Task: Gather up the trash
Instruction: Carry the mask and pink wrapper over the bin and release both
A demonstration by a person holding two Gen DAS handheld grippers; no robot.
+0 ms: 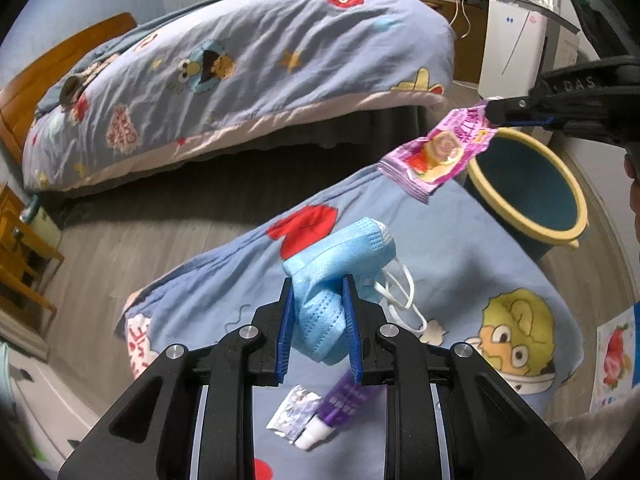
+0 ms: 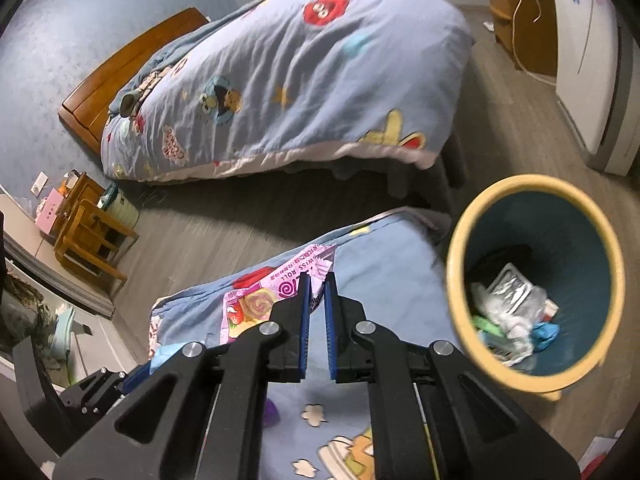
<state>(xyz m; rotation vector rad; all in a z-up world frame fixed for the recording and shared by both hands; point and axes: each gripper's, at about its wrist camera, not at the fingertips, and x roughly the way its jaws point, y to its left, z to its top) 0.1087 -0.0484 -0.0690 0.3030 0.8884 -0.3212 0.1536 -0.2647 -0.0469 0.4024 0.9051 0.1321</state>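
Wrapper (image 2: 276, 296) reads "SWISS ROLL", pinched in right claw (image 2: 318, 280).

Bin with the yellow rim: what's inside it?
The bin holds crumpled clear plastic, plus green and blue scraps. Anything beneath that pile is covered.

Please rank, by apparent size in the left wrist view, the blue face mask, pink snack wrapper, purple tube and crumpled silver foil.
Blue face mask and pink snack wrapper: alike, unranked.
Purple tube.
Crumpled silver foil.
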